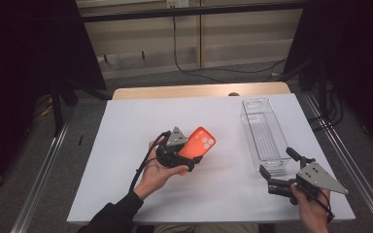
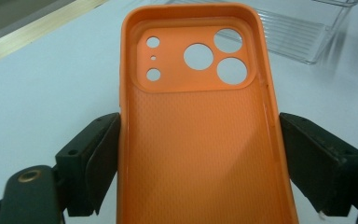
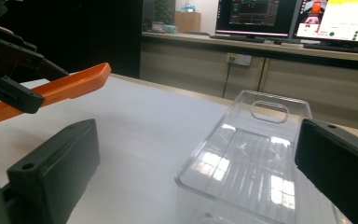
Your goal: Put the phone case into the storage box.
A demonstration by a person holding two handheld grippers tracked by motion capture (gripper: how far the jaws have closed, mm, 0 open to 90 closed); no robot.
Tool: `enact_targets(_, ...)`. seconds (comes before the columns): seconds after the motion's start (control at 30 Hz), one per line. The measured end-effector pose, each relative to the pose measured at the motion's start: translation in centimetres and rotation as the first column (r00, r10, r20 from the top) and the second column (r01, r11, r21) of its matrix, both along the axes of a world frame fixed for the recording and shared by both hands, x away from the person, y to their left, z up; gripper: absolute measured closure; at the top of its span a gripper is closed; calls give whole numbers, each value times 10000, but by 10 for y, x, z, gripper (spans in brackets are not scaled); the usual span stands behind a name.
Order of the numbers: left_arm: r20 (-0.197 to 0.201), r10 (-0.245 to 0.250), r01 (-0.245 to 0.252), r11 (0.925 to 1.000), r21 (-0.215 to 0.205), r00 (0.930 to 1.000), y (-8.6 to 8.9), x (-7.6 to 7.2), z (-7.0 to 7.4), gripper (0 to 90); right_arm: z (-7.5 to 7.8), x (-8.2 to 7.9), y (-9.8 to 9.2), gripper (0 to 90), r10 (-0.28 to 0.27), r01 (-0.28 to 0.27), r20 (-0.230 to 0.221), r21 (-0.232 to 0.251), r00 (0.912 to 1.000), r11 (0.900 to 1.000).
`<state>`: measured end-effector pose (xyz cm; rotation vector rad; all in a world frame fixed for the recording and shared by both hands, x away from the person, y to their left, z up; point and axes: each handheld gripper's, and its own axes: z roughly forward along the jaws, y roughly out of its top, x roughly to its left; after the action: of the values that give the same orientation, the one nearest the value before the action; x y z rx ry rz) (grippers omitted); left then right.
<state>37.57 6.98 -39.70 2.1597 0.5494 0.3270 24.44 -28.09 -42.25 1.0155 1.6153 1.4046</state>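
An orange phone case (image 1: 200, 141) is lifted a little off the white table sheet (image 1: 136, 121), its inner side and camera cut-outs facing up. My left gripper (image 1: 188, 155) is shut on it, one jaw pressed on each long edge of the case (image 2: 200, 140). At the right, near the front edge, my right gripper (image 1: 278, 164) stands open with nothing between its jaws, just short of the near end of a clear plastic tray (image 1: 262, 130). In the right gripper view the tray (image 3: 247, 154) lies ahead between the jaws, and the case (image 3: 74, 83) is held at the far left.
The clear tray runs lengthwise along the right side of the sheet, and its far end has a handle slot (image 3: 269, 112). A wooden table edge (image 1: 199, 91) borders the back. Metal rails (image 1: 43, 170) flank the table on the floor.
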Motion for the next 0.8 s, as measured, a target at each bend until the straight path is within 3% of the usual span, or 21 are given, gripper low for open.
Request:
enact_targets(0.07,-271,11,-13,9999,-107,9996,3,-1,-1,161,1,2,4,0,90,-90,-14,3,10000,10000)
enact_targets(0.17,-39,165,-165,9998,78,9999,10,-3,-1,161,0,7,14,0,124,-123,-68,30,9999,9999)
enact_targets(0.2,-108,197,-198,9997,-134,9997,11,-5,-1,161,0,8,17,0,182,-182,-79,-27,9998,9998)
enact_targets(0.33,39,326,-324,9991,-283,9995,17,-9,-3,161,0,13,30,0,335,-336,-75,-160,9994,9993)
enact_targets(0.43,194,344,-340,9992,-212,9992,20,-12,-3,162,1,18,36,0,458,-458,-131,14,9989,9990)
enact_targets(0.5,338,354,-349,9993,-136,9988,23,-14,-3,161,3,21,41,1,373,-374,-68,-133,9993,9992)
enact_targets(0.57,408,476,-470,9988,-153,9980,27,-16,-4,161,4,25,46,0,674,-674,-63,24,9977,9977)
enact_targets(0.63,404,608,-599,9979,-240,9973,30,-17,-6,162,6,27,52,0,750,-751,-81,-148,9971,9971)
enact_targets(0.8,463,586,-579,9982,-167,9972,30,-20,-8,162,10,34,66,0,1269,-1272,-299,-82,9915,9918)
